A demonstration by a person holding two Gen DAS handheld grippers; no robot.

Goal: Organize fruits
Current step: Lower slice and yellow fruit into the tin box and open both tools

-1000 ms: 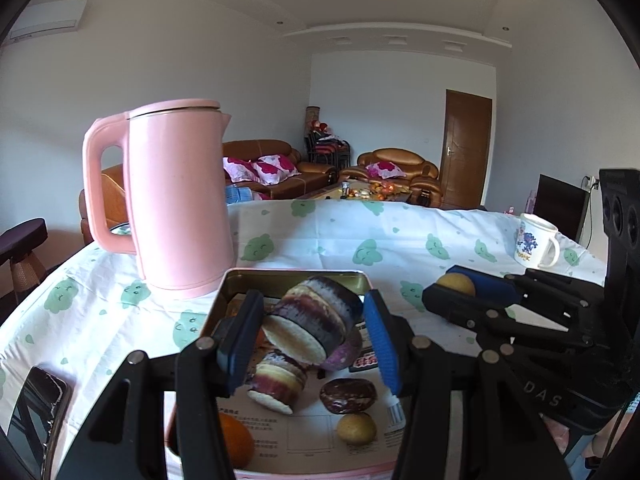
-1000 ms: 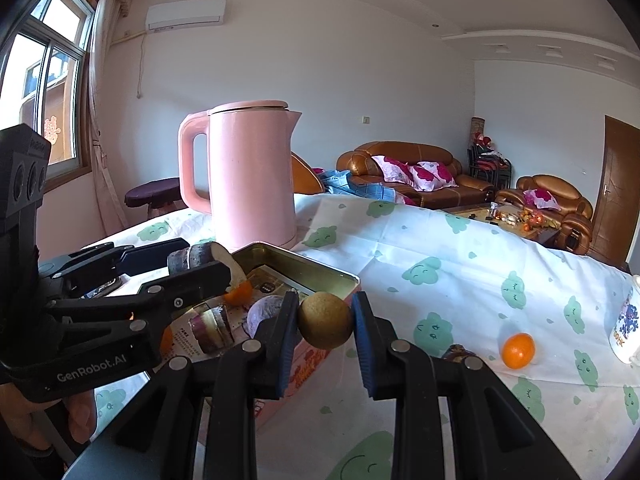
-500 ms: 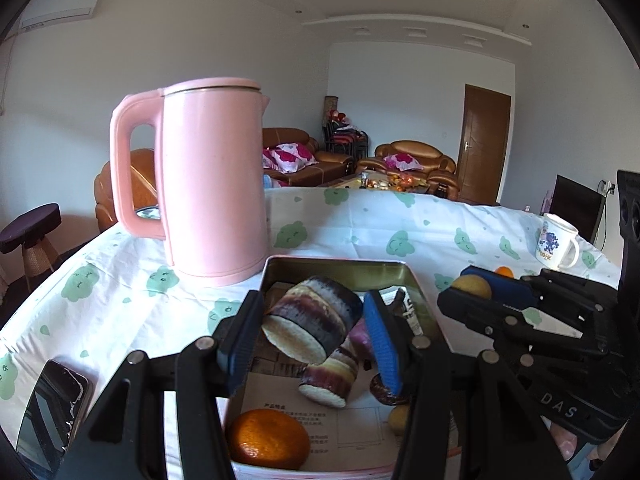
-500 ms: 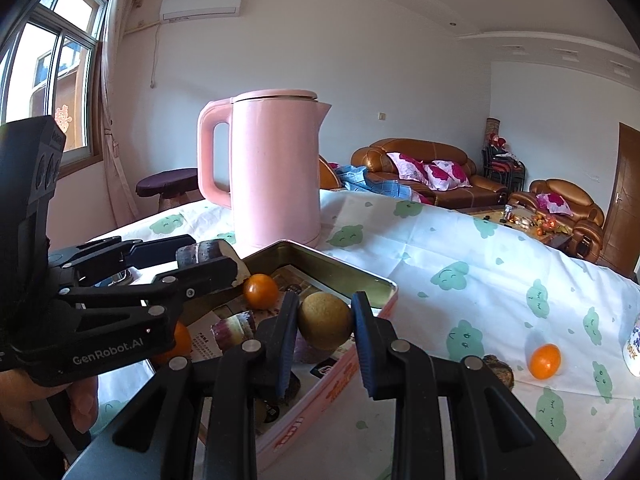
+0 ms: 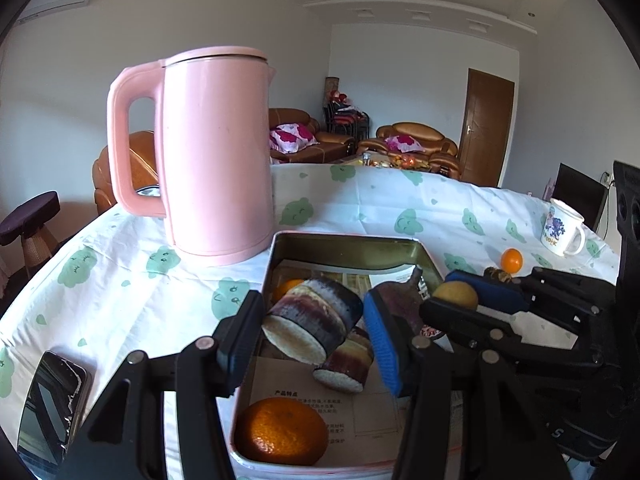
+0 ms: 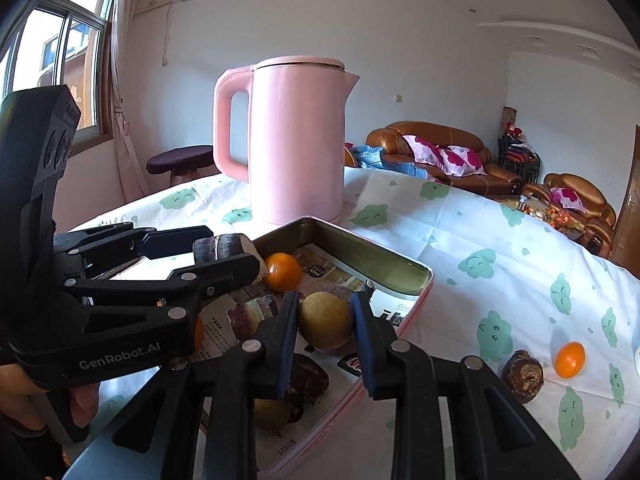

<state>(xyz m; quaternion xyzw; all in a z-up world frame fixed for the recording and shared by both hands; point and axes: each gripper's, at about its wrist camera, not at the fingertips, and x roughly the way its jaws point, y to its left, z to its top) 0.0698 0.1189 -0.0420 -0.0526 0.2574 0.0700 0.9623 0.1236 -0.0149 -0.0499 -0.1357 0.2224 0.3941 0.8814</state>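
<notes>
Left hand-held gripper (image 5: 312,332) clamping sugarcane piece (image 5: 310,326), tin (image 5: 352,242) half hidden

home living room (leather sofas (image 6: 436,152), kettle (image 6: 296,140))

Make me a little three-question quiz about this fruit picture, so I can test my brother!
1. True or false: the left claw grips a chunk of purple sugarcane.
2. What does the right claw hold? A) orange tangerine B) round yellow-brown fruit C) white mug
3. Fill in: the tall pink kettle stands behind the open metal ____.

Key: 1 true; 2 B; 3 tin.
</notes>
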